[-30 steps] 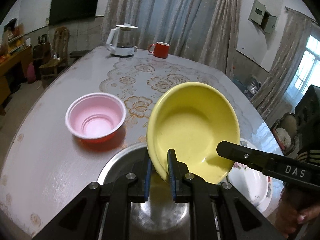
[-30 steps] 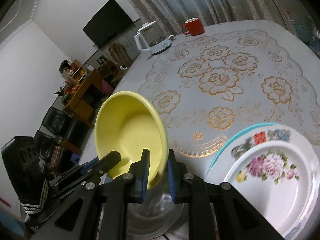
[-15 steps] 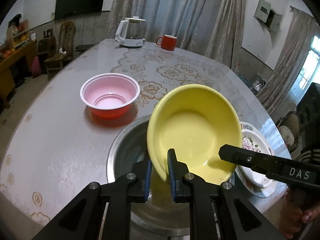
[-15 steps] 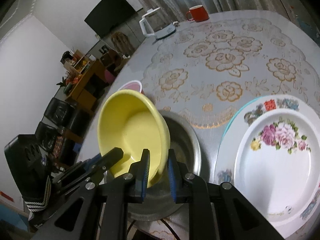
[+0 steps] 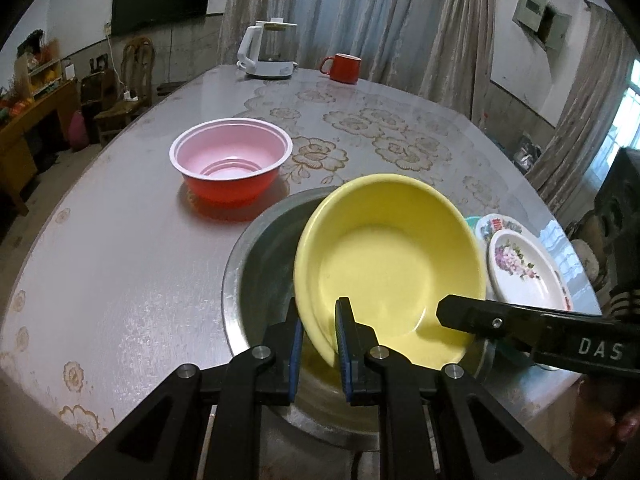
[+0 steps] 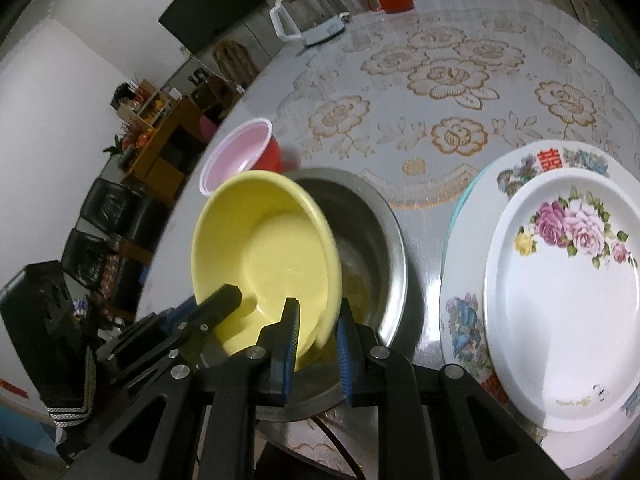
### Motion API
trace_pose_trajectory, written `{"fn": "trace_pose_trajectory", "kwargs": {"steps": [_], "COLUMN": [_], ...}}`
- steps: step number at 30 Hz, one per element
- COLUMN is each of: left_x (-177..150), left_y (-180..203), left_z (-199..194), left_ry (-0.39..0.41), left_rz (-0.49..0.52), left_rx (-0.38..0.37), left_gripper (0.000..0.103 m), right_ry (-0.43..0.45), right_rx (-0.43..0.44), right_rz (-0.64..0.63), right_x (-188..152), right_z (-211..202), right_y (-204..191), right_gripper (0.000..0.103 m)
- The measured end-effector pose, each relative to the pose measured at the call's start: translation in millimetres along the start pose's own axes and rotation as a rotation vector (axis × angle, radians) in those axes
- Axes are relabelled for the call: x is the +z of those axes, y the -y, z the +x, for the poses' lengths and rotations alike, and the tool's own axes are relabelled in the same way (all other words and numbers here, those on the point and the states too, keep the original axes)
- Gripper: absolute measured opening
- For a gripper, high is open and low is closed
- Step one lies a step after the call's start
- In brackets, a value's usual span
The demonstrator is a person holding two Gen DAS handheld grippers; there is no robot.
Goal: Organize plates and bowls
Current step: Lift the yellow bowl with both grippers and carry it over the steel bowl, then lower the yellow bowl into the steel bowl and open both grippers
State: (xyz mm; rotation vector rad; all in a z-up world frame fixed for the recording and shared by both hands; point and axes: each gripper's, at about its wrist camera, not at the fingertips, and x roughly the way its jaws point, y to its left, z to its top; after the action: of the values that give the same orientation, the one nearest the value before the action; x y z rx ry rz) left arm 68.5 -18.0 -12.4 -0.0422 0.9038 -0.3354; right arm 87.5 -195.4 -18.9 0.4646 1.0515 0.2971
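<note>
**Bowls and plates on the table, counted**

Bowls number three: one yellow bowl (image 5: pixel 394 264), one metal bowl (image 5: pixel 256 268) and one pink bowl (image 5: pixel 230 160) with a red outside. Plates are stacked at the right of both views; the flowered plate (image 6: pixel 560 304) on top is clear, a second patterned plate (image 6: pixel 466 320) shows under it, and a thin teal edge (image 6: pixel 460 208) below may be a third, but I cannot tell. One white kettle (image 5: pixel 268 54) and one red mug (image 5: pixel 342 68) stand at the far end of the table (image 5: pixel 120 264).

The metal bowl is half hidden behind the yellow one, and its near rim is cut off by the grippers. In the right wrist view the pink bowl is mostly covered by the yellow rim.

The yellow bowl sits tilted inside the metal bowl, in the lower middle of both frames. The left gripper (image 5: pixel 318 340) is clenched on its near left rim, with the rim between the blue pads. The right gripper (image 6: pixel 318 340) grasps the opposite rim in the same way, one pad inside the bowl and one outside.
</note>
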Motion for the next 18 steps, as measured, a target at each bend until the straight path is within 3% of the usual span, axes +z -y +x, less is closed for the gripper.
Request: {"fn": "trace_pose_trajectory", "kwargs": {"steps": [6,10,18], "left_x": [-1.7,-3.2,-4.1], "left_y": [-2.4,-2.1,-0.3], "left_z": [3.2,4.8,3.7], "left_ry": [-0.005,-0.012,-0.014], "left_rz": [-0.001,0.006,0.016], "left_rx": [0.015,0.011,0.021], "left_gripper": [0.016,0.018,0.021], "right_ry": [-0.005,-0.030,-0.040], "right_rx": [-0.050,-0.052,-0.112], "right_rz": [-0.054,-0.030,-0.020], "right_x": [1.0,3.2,8.1], "right_z": [2.4,4.9,5.2], "right_y": [-13.6,-15.3,-18.5], "right_gripper": [0.024,0.035,0.041]}}
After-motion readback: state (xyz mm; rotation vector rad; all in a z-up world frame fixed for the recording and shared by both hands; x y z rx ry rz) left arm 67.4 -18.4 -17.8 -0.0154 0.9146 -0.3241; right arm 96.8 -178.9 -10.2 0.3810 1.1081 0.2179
